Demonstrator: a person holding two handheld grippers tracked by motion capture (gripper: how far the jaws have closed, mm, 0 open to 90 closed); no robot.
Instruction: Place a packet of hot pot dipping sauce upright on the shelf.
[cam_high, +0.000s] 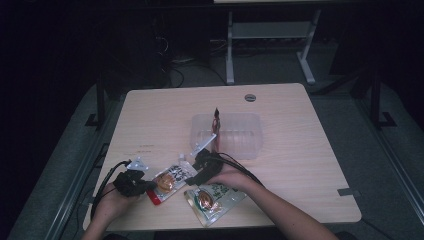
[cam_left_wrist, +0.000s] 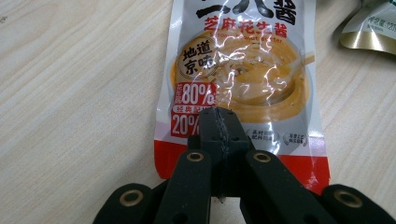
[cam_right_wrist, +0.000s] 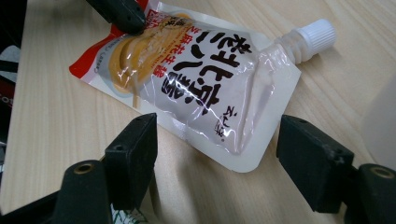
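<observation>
A white and red sauce pouch (cam_high: 170, 181) lies flat on the wooden table (cam_high: 300, 165), near its front edge, between our two hands. In the right gripper view the pouch (cam_right_wrist: 201, 88) runs slantwise, its white screw cap (cam_right_wrist: 317, 35) pointing up and to the right, its red bottom edge toward the upper left. It is printed with a picture of tan sauce and large dark characters.

Our left gripper (cam_left_wrist: 217, 128) has its jaws pressed together, with the tip resting over the red-bordered lower end of the pouch (cam_left_wrist: 243, 70); we cannot tell whether it presses down or just touches. In the high view this left gripper (cam_high: 142, 185) sits at the pouch's lower left.

Our right gripper (cam_right_wrist: 215, 154) has its jaws spread wide, one on each side of the pouch's cap-end corner, the pads apart from it. In the high view the right gripper (cam_high: 205, 165) is just beside the pouch's upper right.

A second pouch (cam_high: 212, 199), green and white, lies near the table's front edge under our right wrist. Behind the hands stands a clear plastic container (cam_high: 230, 132) with a dark upright item (cam_high: 217, 122) in it.
</observation>
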